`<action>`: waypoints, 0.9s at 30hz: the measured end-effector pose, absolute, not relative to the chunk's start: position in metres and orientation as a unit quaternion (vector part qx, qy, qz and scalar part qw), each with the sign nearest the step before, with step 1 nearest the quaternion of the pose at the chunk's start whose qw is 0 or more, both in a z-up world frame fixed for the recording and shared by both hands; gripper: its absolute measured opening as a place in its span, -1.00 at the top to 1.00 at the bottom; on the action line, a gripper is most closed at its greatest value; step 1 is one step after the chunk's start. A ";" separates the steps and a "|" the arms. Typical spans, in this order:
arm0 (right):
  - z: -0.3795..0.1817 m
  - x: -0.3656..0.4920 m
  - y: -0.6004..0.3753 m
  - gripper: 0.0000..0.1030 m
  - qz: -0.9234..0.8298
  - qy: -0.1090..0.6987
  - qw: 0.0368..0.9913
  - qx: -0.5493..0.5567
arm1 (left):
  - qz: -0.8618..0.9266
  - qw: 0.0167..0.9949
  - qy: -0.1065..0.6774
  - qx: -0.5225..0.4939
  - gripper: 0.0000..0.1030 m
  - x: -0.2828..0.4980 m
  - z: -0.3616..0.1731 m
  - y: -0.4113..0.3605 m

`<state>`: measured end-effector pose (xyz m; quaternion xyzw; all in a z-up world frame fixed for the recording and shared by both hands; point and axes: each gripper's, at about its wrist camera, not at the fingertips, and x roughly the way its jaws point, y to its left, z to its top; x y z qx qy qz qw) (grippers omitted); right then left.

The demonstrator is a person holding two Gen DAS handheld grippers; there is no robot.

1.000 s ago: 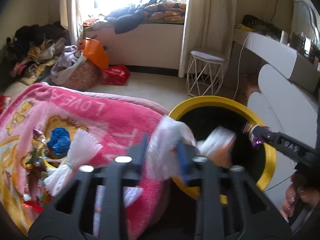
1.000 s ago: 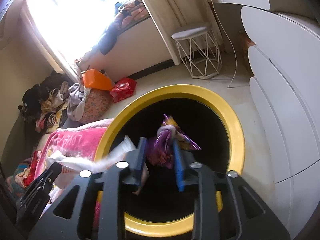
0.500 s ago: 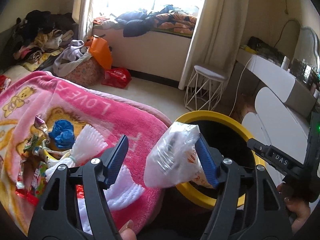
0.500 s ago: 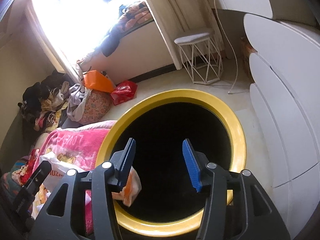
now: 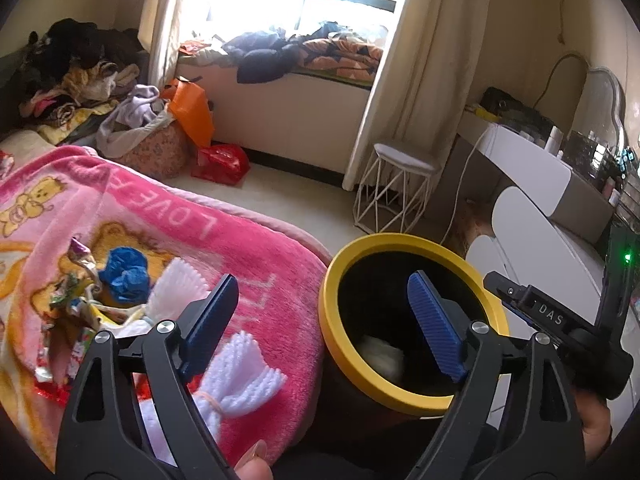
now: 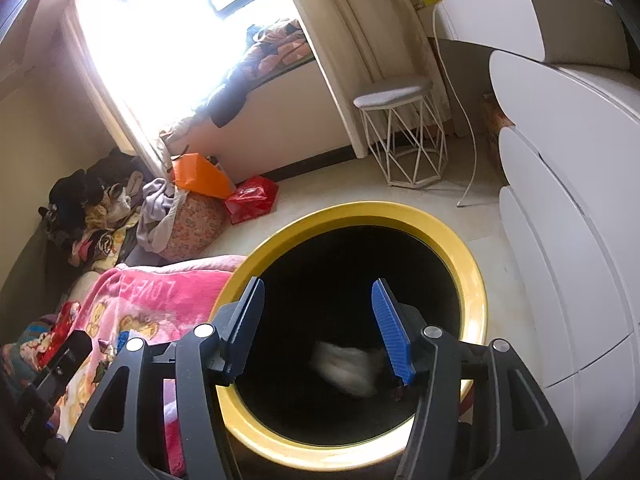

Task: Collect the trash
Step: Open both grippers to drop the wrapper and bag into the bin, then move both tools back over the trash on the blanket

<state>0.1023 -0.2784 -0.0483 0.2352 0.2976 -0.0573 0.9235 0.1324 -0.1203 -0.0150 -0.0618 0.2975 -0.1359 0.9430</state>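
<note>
1. Cluttered bedroom, daylight flooding through the window; nearest the lens, left gripper held with jaws spread wide and holding nothing, straddling the bed's edge and the bin's rim.
2. Right gripper poised directly above the bin mouth, jaws likewise parted and bare.
3. Just beyond, round bin with smooth yellow rim and black interior, standing against the bed; pale crumpled wrapper lying inside, blurred in the right wrist view.
4. Left of the bin, fluffy pink blanket carrying the remaining trash: crinkled foil wrappers, a scrunched blue wad, and white fringed pieces tied with a band.
5. Likely next step: swinging the left gripper back over the blanket. Best done by approaching low, closing on one bunched piece rather than the plush pile, then lifting clear before crossing the rim.
6. Farther off, white wire stool, red bag, orange bag, heaped clothes.
</note>
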 end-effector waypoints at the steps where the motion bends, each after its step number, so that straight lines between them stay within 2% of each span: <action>1: -0.047 0.102 -0.276 -0.12 -0.053 0.296 0.925 0.233 | -0.133 0.945 0.294 -0.062 -0.59 0.131 -0.013 -0.118; 6: -0.039 0.100 -0.264 -0.15 -0.033 0.288 0.931 0.220 | -0.116 0.951 0.279 -0.065 -0.68 0.123 -0.005 -0.103; 9: -0.034 0.099 -0.251 -0.19 -0.017 0.289 0.934 0.211 | -0.104 0.954 0.273 -0.071 -0.79 0.121 -0.002 -0.092; 27: -0.024 0.086 -0.155 -0.34 0.084 0.303 0.939 0.135 | -0.024 0.961 0.255 -0.104 -0.79 0.106 0.004 -0.020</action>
